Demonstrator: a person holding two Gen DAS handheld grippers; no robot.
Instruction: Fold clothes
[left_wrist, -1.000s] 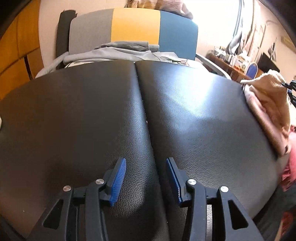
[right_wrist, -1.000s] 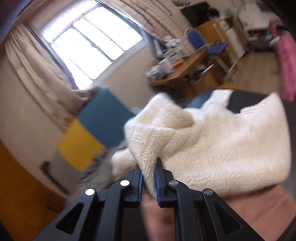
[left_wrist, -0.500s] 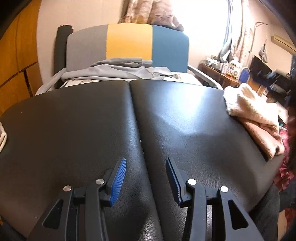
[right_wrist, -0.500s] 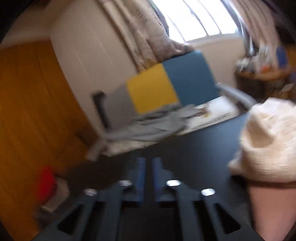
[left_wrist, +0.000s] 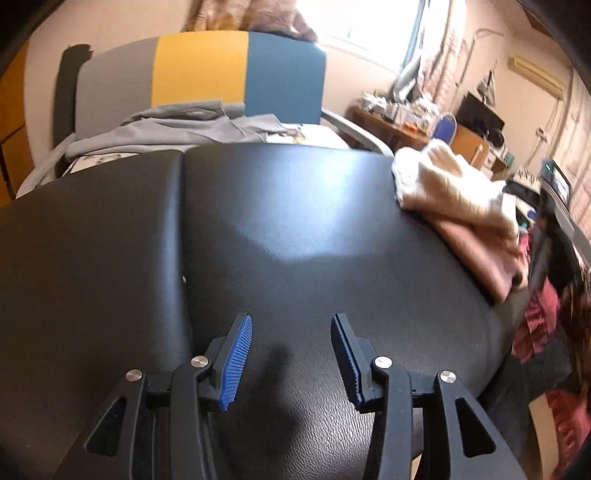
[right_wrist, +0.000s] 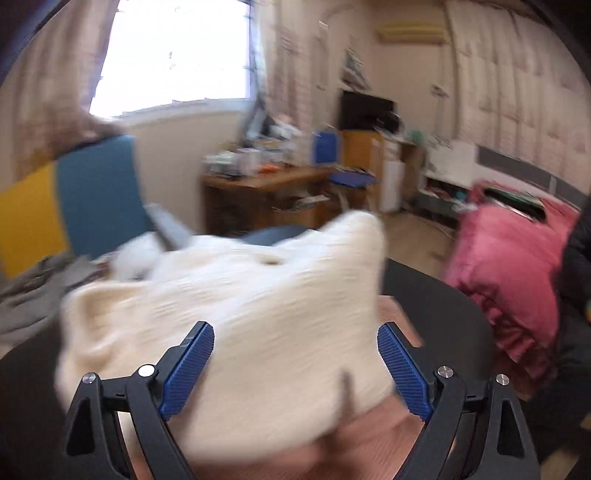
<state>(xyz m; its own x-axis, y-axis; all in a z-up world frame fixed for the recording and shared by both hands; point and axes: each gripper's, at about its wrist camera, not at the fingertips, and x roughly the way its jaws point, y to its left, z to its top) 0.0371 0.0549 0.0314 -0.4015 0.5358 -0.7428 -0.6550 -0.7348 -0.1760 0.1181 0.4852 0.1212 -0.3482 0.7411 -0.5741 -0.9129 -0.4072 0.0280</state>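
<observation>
A cream knitted sweater (left_wrist: 450, 184) lies folded on top of a pink garment (left_wrist: 480, 251) at the right edge of the black padded table (left_wrist: 295, 221). My left gripper (left_wrist: 291, 321) hovers open over bare table, with nothing between its blue pads. In the blurred right wrist view, my right gripper (right_wrist: 295, 328) is just above the cream sweater (right_wrist: 258, 314). Its jaws are opening wide, the sweater fills the gap between them, and the pads do not press on it. The pink garment (right_wrist: 369, 435) shows underneath.
A grey garment (left_wrist: 177, 125) lies on a chair (left_wrist: 199, 70) with a grey, yellow and blue back beyond the table's far edge. Pink bedding (right_wrist: 509, 266) sits to the right of the table. A cluttered wooden desk (right_wrist: 266, 184) stands by the window.
My right gripper let go of the cream sweater, swung away to the left and came back over it with its jaws spread. My left gripper shifted right and rose a little.
</observation>
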